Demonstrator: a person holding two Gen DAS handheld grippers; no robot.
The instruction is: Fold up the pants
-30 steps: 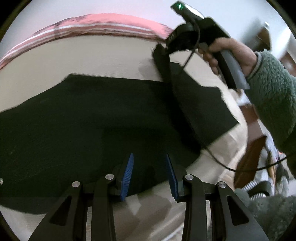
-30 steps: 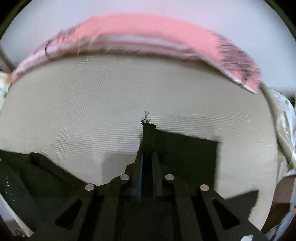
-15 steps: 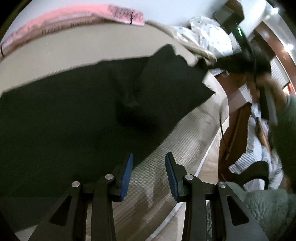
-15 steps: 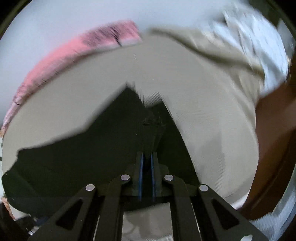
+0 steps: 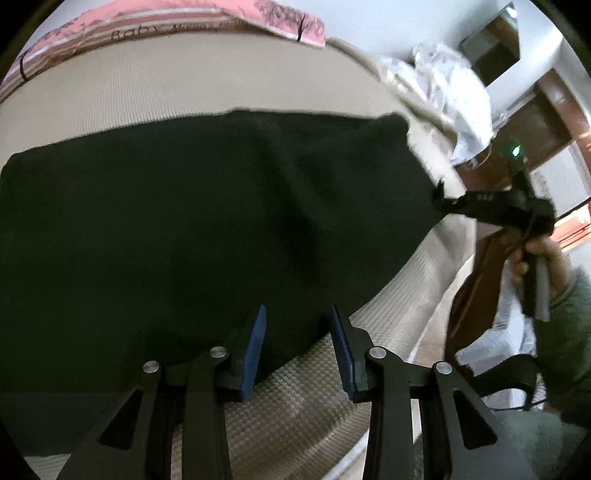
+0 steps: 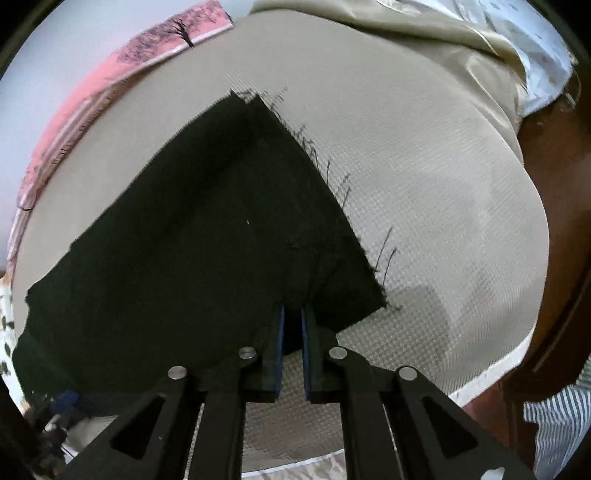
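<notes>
Right gripper point(image 6: 291, 325): blue-padded fingers point(image 6: 279, 343) have just been opening to a narrow gap, the frayed hem corner of the black woven pants point(image 6: 192, 251) lying between the tips, the pads seemingly no longer pinching it. A second ago this gripper carried that corner clamped and lifted across the bed; the leg now lies flat over the rest of the garment, so one fold reads as laid and being released. Left gripper point(image 5: 297, 339): fingers point(image 5: 255, 339) moderately apart, holding nothing, hovering over the near edge of the pants, unchanged in width. The pants rest spread on the beige waffle-textured mattress cover point(image 6: 424, 192), loose threads trailing at the hem. Pink printed blanket point(image 5: 184, 18) along the far edge; pale crumpled bedding point(image 5: 447, 92) at the far right corner. Containers: none in view.
</notes>
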